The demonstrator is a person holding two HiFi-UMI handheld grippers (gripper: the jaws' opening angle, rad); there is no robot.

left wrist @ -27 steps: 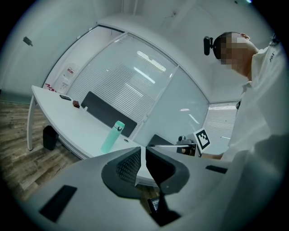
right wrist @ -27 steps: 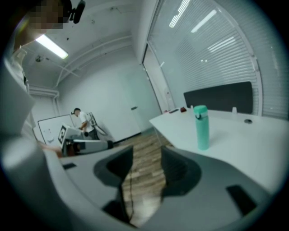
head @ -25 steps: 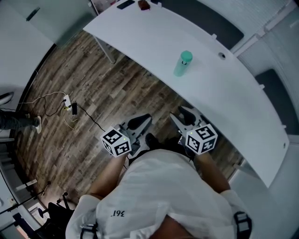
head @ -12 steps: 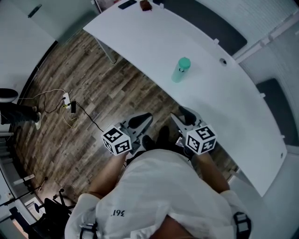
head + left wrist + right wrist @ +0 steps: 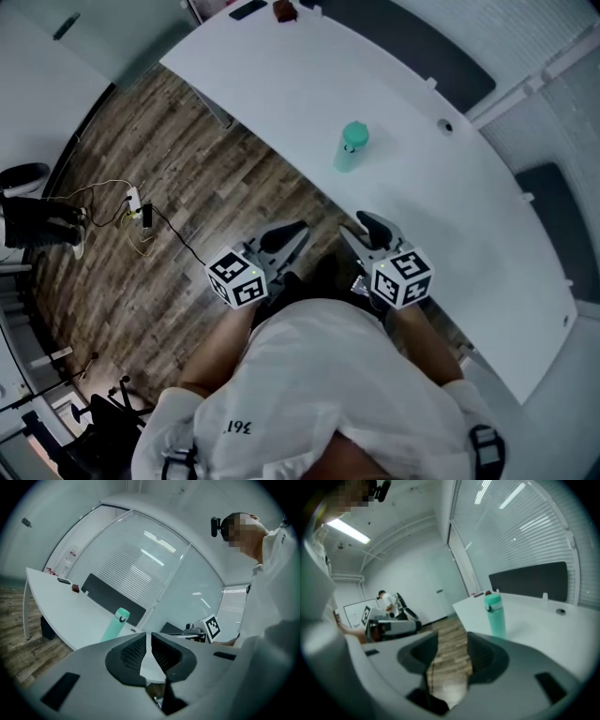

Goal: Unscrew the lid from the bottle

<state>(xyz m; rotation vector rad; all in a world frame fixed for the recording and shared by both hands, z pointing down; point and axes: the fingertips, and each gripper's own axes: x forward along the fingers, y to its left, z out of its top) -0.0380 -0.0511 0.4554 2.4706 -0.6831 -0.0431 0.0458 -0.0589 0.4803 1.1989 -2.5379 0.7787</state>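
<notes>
While the bottle [image 5: 349,150] stands capped on the table [image 5: 281,84], left gripper [image 5: 292,234] and right gripper [image 5: 370,227] hang well apart from it. Left gripper view: jaws nearly together, empty. Right gripper view: jaws apart, empty; twisting the lid [image 5: 493,599] unbraced could topple the bottle.

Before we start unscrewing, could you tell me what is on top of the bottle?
A green lid closes the bottle, with nothing above it. The opaque body hides any contents.

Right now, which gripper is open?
The right gripper: its jaws stand apart with nothing between them, while the left gripper is shut.
</notes>
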